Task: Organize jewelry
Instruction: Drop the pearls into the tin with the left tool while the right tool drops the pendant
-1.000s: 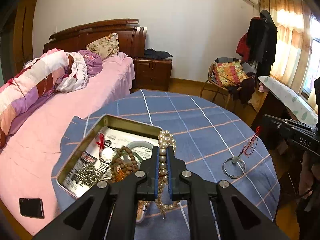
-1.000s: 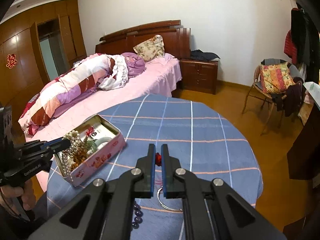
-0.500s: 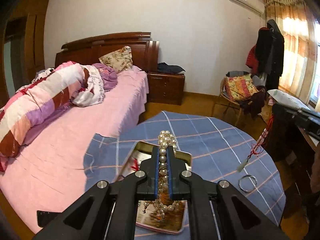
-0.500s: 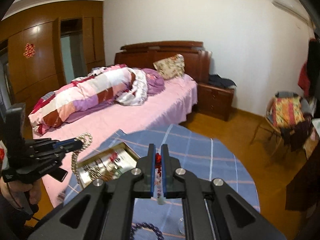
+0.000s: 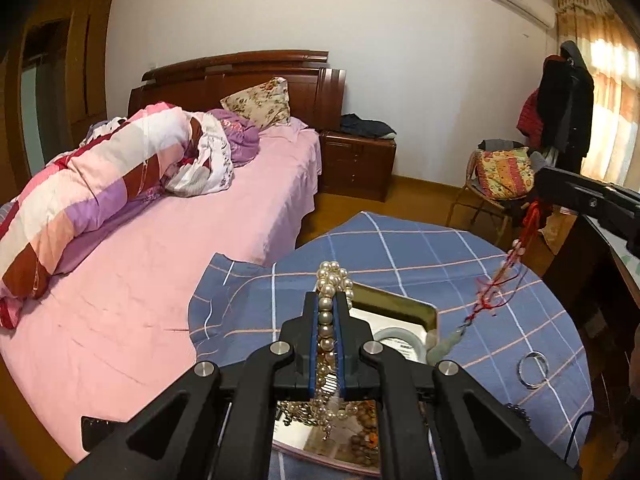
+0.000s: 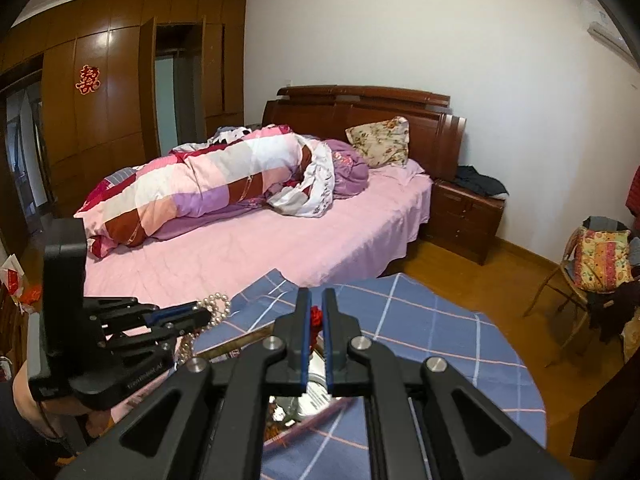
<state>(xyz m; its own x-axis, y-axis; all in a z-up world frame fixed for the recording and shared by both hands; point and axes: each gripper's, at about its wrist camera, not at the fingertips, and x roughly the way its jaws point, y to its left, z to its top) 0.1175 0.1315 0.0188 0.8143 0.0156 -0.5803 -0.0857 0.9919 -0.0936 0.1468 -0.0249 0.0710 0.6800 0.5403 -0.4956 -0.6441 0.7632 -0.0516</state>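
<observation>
We see the left gripper closed on a pearl necklace, its beads bunched above the fingertips and the rest of the strand hanging down between the fingers over an open metal tin that sits on the counter, which is covered by a blue checked cloth. Inside the tin, as far as the fingers let us look, lie a round silver piece, some brown beads and printed paper whose text is too small to read. The right gripper is pinched narrow on a red cord; in the left wrist view that cord hangs from it, with a pale green pendant dangling at its end just above the tin's right edge. A silver ring lies on the cloth, well apart from the tin on the right. In the right wrist view the body of the left gripper carries small white lettering we cannot make out. A red paper character is stuck on the wooden wardrobe behind the bed.
</observation>
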